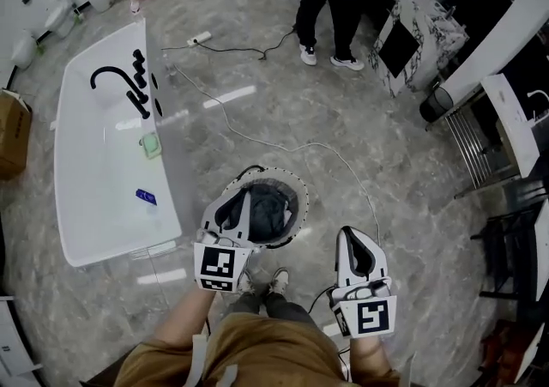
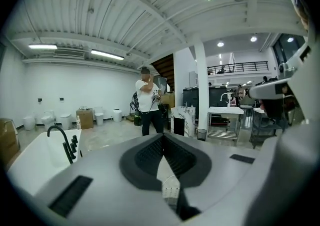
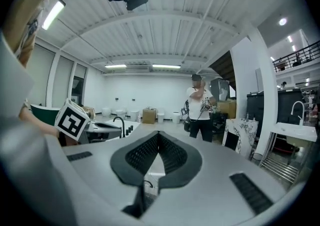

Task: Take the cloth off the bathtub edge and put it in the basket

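1. Wearer's tan garment (image 1: 257, 351) sits at the bottom edge of the head view, with both grippers just ahead of it.
2. Left white two-jaw gripper (image 1: 230, 215): jaws closed tip to tip, nothing between them.
3. Right white two-jaw gripper (image 1: 352, 239): jaws also together, empty.
4. Dark grey crumpled cloth (image 1: 268, 209) lies inside the round light-rimmed basket (image 1: 287, 178), on the grey marble-pattern floor (image 1: 283, 111) by the wearer's feet.
5. White rectangular bathtub (image 1: 167, 166) stands left of the basket, black curved faucet (image 1: 107, 75) on its far end.

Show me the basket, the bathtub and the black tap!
basket (image 1: 284, 175), head view, on its rim.
bathtub (image 1: 99, 179), head view, on its bare inside.
black tap (image 1: 111, 70), head view, on its curved spout.
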`<state>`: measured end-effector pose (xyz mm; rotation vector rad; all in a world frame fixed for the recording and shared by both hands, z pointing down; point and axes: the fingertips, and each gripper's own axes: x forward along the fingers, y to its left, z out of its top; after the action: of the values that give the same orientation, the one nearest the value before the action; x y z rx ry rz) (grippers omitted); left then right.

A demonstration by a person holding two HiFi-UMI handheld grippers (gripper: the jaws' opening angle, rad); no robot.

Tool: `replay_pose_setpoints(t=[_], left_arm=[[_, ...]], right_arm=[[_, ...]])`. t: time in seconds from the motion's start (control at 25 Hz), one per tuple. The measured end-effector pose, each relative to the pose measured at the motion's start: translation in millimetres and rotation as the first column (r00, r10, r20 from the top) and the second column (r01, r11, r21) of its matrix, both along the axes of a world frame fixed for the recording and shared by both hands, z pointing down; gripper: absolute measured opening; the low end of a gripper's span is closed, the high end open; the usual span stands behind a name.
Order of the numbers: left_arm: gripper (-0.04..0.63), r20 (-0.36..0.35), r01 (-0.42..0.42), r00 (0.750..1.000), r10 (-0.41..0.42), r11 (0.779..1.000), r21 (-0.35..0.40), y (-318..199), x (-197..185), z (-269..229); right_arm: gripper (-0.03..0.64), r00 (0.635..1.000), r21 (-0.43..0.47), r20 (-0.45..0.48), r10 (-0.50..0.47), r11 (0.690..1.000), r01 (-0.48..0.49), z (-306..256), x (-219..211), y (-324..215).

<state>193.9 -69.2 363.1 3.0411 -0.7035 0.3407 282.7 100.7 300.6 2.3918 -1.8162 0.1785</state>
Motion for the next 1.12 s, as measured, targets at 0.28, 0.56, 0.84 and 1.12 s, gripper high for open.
replay_pose_setpoints(t=[0.28,0.56,0.84,1.12], left_arm=[[0.006,-0.079,0.022,0.997,-0.016,0.997,0.076,6.1,-17.6,-76.6],[0.006,-0.149,0.062,0.988,-0.044,0.99,0.123,13.2,-38.4,-130.2],[0.006,-0.225,0.132,0.969,-0.098,0.981,0.142,19.0,-70.6,-183.0],[0.006,-0.286,0.245,0.936,-0.204,0.962,0.117,10.0,-117.3,-198.1]], right_arm=[[0.005,0.999,0.045,-0.019,-0.029,0.999,0.03,-25.1,2.2,1.0],[0.005,0.998,0.113,-0.061,-0.032,0.993,0.038,-58.6,13.3,3.3],[0.005,0.994,0.136,-0.101,-0.035,0.989,0.049,-80.0,28.7,5.3],[0.005,0.991,0.17,-0.116,-0.061,0.982,0.081,-94.0,28.8,-12.4]])
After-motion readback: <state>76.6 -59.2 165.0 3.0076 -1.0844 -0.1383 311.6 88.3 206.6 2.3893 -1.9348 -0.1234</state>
